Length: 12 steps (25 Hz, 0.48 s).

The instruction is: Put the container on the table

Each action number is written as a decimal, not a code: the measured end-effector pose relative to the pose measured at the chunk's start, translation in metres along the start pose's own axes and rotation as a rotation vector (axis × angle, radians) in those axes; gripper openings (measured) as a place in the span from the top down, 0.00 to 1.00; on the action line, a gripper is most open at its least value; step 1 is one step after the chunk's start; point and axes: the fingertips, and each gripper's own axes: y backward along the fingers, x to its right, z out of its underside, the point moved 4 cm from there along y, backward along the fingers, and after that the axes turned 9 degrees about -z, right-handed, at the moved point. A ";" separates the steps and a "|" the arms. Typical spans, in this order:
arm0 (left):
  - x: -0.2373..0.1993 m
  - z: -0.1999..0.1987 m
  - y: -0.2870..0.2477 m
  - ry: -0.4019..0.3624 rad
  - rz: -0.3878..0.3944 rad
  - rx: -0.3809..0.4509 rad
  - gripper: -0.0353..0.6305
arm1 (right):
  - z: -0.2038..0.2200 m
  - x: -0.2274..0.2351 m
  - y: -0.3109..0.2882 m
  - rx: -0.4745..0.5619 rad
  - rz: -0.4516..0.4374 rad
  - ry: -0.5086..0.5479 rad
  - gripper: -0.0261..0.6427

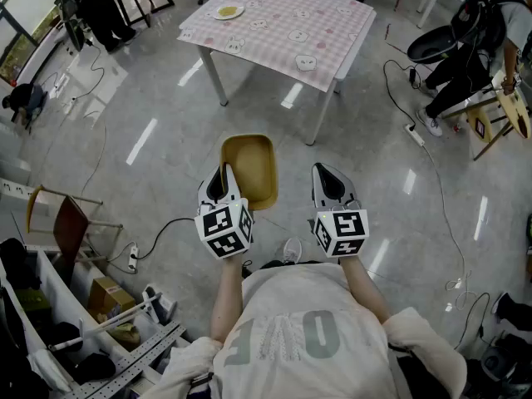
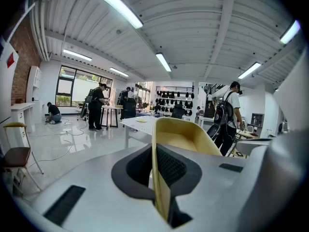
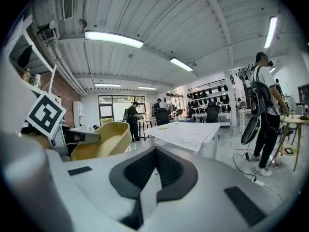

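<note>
A yellow tub-shaped container hangs in the air above the grey floor, short of the table. My left gripper is shut on its near left rim; in the left gripper view the container's wall runs upright between the black pads. To the right, my right gripper is shut with nothing in it and stays apart from the container. The table, under a pink checked cloth, stands ahead across open floor and carries a small plate.
A red-seated chair and cluttered shelving stand at the lower left. Cables and a power strip lie on the floor. A black chair and people stand at the right, and a person is at a far table.
</note>
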 end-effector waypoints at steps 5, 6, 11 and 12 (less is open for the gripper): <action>-0.004 -0.004 -0.003 -0.014 -0.006 0.003 0.90 | -0.002 0.001 0.001 0.009 0.010 0.008 0.92; -0.003 -0.005 -0.004 -0.016 -0.007 0.007 0.90 | -0.002 0.003 0.002 0.011 0.013 0.010 0.92; 0.003 -0.010 -0.008 -0.018 -0.003 0.021 0.90 | -0.006 0.011 0.004 0.023 0.026 0.015 0.92; 0.004 -0.011 -0.008 -0.018 -0.001 0.021 0.90 | -0.007 0.012 0.004 0.030 0.026 0.008 0.92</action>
